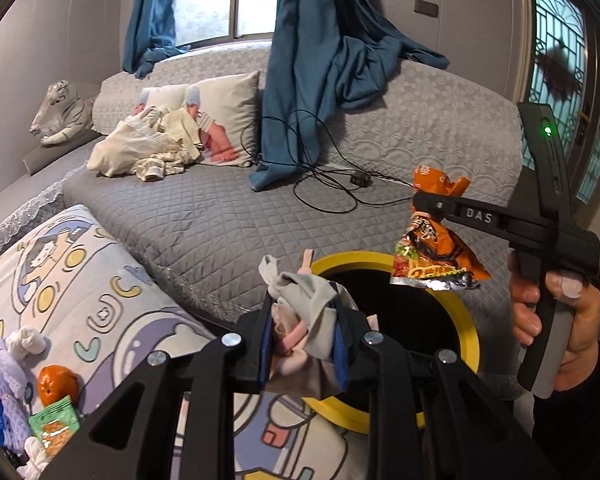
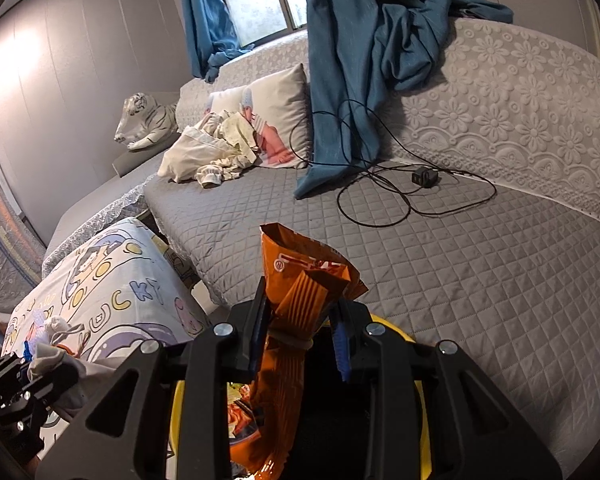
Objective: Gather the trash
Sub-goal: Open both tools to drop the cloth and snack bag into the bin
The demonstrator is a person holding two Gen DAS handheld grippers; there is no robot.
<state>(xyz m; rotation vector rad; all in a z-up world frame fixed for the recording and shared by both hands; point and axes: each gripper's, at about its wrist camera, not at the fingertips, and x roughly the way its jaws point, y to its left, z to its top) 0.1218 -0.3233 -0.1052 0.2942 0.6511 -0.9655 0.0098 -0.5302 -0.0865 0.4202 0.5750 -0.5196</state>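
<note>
Left wrist view: left gripper (image 1: 304, 320) fingers clamp a crumpled wad (image 1: 300, 304) at the near rim of the yellow bin (image 1: 470, 340). Right gripper (image 1: 422, 202) fingers pinch an orange snack bag (image 1: 440, 256) by its neck; bag hangs long axis down, directly over the opening. Right hand nearer for release.

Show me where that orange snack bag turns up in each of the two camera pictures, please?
Left wrist view: the orange snack bag hangs at the right, pinched by the right gripper over the yellow-rimmed bin.
Right wrist view: the same bag fills the lower centre, clamped in that gripper, above the bin's rim.
Shared landmark: the white tiger figure at the far left on the sofa.
</note>
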